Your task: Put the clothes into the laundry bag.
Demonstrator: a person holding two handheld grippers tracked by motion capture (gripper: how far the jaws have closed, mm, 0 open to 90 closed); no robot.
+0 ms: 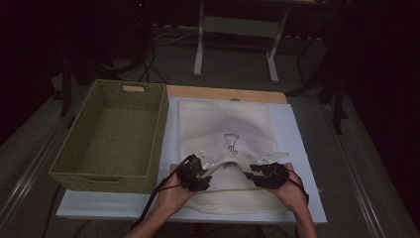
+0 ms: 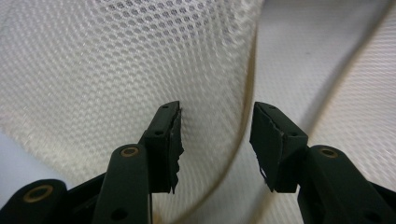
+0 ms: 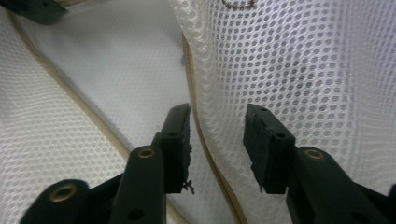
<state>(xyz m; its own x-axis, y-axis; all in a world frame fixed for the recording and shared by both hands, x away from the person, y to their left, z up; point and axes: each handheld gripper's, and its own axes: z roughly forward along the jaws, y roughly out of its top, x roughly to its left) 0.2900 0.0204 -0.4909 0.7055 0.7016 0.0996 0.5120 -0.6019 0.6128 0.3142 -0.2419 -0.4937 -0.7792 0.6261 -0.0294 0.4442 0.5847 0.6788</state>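
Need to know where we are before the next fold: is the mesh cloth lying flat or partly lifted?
Partly lifted. The mesh cloth lies spread on the table, but its near edge arches up between both tools.

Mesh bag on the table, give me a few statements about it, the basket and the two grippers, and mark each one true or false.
1. The mesh bag lies to the right of the green woven basket in the high view. True.
2. The basket holds folded clothes. False: nothing can be seen inside it.
3. The left gripper has its jaws apart, with the bag's beige edge running between them. True.
4. The right gripper is shut. False: its jaws stand apart around the bag's edge seam.
5. Both grippers are at the far end of the bag. False: they are at its near end, by the person's hands.
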